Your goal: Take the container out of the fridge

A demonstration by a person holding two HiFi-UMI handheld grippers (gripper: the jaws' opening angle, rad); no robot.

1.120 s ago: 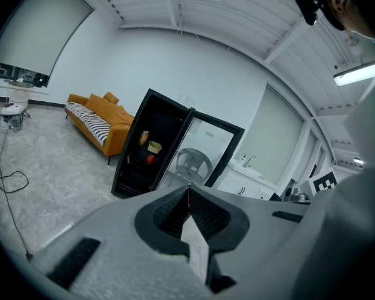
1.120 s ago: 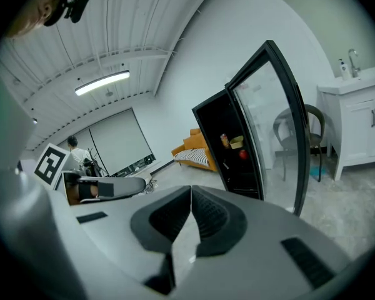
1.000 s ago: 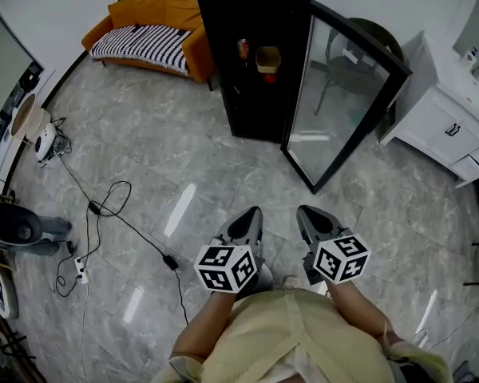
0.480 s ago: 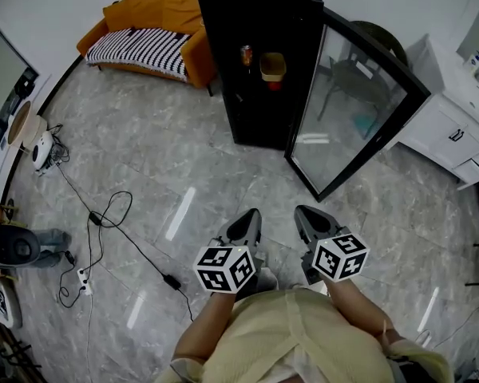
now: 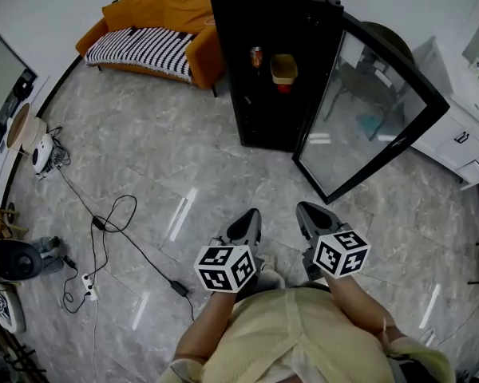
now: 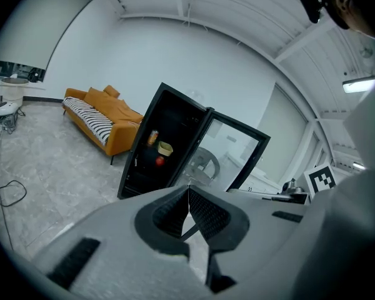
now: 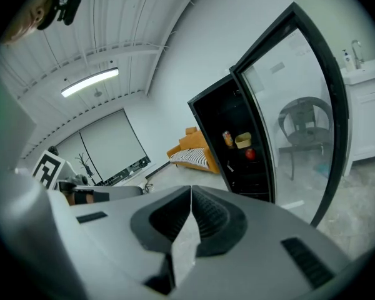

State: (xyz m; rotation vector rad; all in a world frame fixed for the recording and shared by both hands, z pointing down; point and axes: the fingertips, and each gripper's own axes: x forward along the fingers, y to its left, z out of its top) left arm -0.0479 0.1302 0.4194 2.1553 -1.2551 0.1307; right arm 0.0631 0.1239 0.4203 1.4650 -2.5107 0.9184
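Both closed and empty, the left hand-held gripper (image 5: 252,214) and right hand-held gripper (image 5: 302,209) are hovering far from the open black fridge (image 5: 271,22), where the beige container (image 5: 283,69) is sitting on a shelf above a small, unidentifiable red thing (image 5: 284,88).

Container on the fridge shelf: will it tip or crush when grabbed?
The container looks open-topped and tub-like, so probably light and tippy. Its walls may flex under a pinch. The can beside it could get knocked.
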